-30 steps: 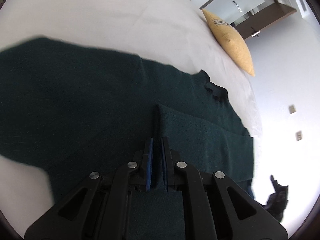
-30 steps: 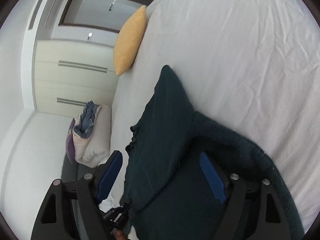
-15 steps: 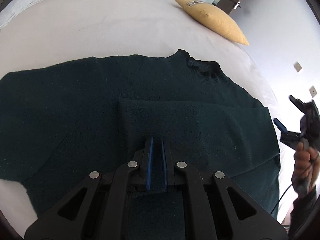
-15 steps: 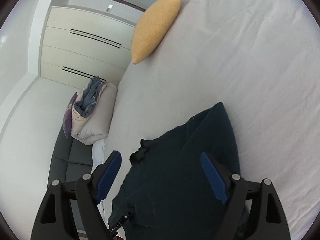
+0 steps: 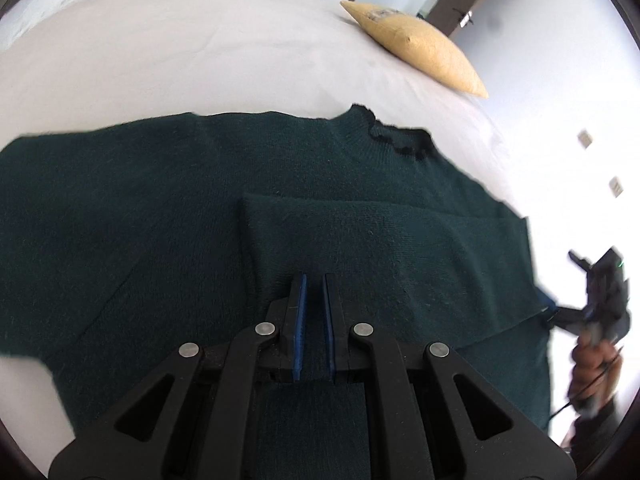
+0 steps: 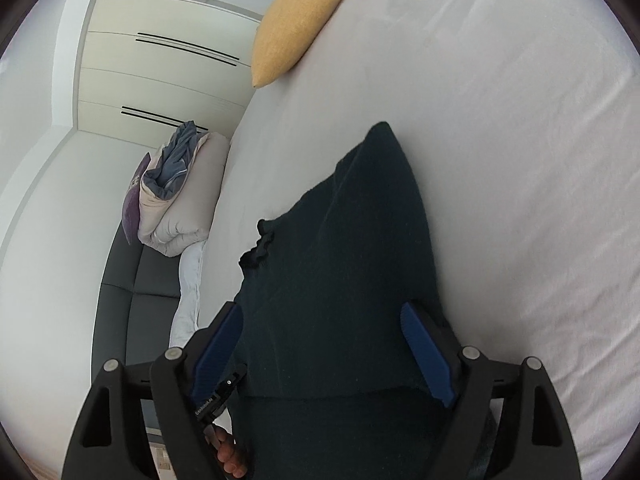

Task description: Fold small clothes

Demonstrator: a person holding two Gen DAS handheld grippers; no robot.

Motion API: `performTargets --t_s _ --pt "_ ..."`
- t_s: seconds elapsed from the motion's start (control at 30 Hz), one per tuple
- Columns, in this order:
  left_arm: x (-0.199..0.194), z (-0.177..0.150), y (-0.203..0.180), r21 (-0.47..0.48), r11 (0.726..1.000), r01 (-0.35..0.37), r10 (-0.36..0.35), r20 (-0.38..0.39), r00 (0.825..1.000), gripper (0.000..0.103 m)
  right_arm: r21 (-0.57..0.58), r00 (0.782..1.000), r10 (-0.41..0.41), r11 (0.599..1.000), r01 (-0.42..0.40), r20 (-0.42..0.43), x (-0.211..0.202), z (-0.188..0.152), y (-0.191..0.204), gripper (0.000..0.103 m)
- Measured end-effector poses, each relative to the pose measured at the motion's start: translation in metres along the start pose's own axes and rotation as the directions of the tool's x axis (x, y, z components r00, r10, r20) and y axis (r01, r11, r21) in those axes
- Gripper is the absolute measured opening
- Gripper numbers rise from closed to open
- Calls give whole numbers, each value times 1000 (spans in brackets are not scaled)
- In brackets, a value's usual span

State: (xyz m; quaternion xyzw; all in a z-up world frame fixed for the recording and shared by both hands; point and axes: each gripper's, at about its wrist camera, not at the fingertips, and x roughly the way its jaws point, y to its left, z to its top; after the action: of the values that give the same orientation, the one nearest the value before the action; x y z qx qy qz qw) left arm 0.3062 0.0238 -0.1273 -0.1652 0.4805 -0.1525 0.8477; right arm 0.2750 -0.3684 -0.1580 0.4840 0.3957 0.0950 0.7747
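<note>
Left wrist: left gripper (image 5: 314, 316) still pinches the sleeve (image 5: 380, 248), now laid flat across the sweater (image 5: 120, 208) on the bed (image 5: 180, 48). Right gripper (image 6: 324, 344) spread, empty (hovering over the fabric). Sleeve fold looks done; release next.

Dark green knit sweater (image 5: 168, 216) flat on white bed, one sleeve folded across body

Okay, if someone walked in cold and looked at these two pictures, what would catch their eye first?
A dark green sweater spread flat on a white bed, one sleeve folded across its body. The left gripper is clamped on that sleeve's cloth; the right gripper hangs open above the sweater's side. A yellow pillow lies at the bed's far edge.
</note>
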Motion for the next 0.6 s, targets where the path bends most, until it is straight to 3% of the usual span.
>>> performTargets --t_s 0.1,0.2,0.27,0.33,0.37,0.4,0.47,0.53,0.6 --pt "-39 -7 19 -75 995 62 -57 67 996 8 5 999 -33 999 33 30 -15 -10 8 84" --pt "-92 -22 66 -189 976 109 -75 178 981 9 -20 996 35 999 -33 84 -37 -32 27 85" --pt "-124 -38 110 -307 942 134 -62 234 970 18 -42 993 83 996 -79 86 -43 -52 42 85" --pt "-156 -59 159 -430 888 164 -25 310 950 44 -70 991 113 992 -108 70 -42 -72 57 85" --pt "-174 -73 191 -506 845 173 21 354 935 78 -83 991 119 990 -114 57 -40 -83 64 85" --pt "-189 -85 213 -563 807 176 70 387 919 92 -90 992 121 989 -117 41 -37 -93 70 85" --pt "-211 -104 254 -654 727 212 130 434 892 92 -91 992 126 988 -125 11 -28 -111 80 85" --pt "-222 -120 296 -723 624 297 121 465 877 92 -96 991 136 986 -137 -16 -19 -128 91 85" --pt "-228 -126 321 -746 568 348 122 495 861 92 -106 990 133 985 -136 -36 -8 -141 103 85"
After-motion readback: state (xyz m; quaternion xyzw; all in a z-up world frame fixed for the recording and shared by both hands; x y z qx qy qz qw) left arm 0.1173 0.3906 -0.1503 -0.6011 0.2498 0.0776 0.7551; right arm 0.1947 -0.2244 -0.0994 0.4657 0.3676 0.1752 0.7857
